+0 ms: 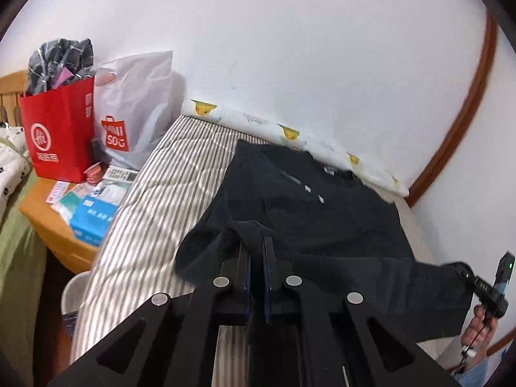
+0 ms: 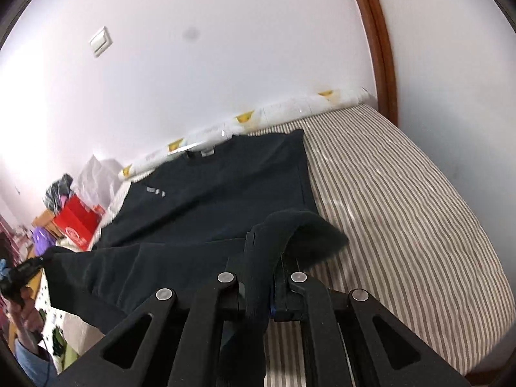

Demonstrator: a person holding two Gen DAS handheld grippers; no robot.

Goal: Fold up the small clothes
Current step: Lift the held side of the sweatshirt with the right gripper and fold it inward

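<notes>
A dark shirt point(image 1: 309, 206) is lying spread on a striped bed point(image 1: 154, 193), its collar toward the far wall point(image 1: 290, 48) and its near hem lifted off the mattress. The left hand-held gripper point(image 1: 256, 248) is clenching the hem's left corner, cloth bunching between its narrowed fingers. The right hand-held gripper point(image 2: 266, 245) is grasping the hem's right corner, a fold of fabric draping over and between its fingers. Between the two, the hem is hanging as a raised band across the near part of the bed.

In the left wrist view, the right hand-held gripper is showing at the far right edge, held in a bare hand point(image 1: 477, 325). In the right wrist view, the left one is showing at the left edge, blurred.

A white roll printed with yellow ducks point(image 1: 290, 132) is lying along the wall just beyond the collar. Left of the bed, a wooden nightstand point(image 1: 54, 225) is carrying a red bag point(image 1: 58, 132) stuffed with dark clothing, a white bag point(image 1: 135, 109), a blue box point(image 1: 92, 217) and scattered papers. A light switch point(image 2: 100, 42) is sitting high on the wall, and a brown door frame point(image 2: 377, 48) is standing at the bed's far right end.
</notes>
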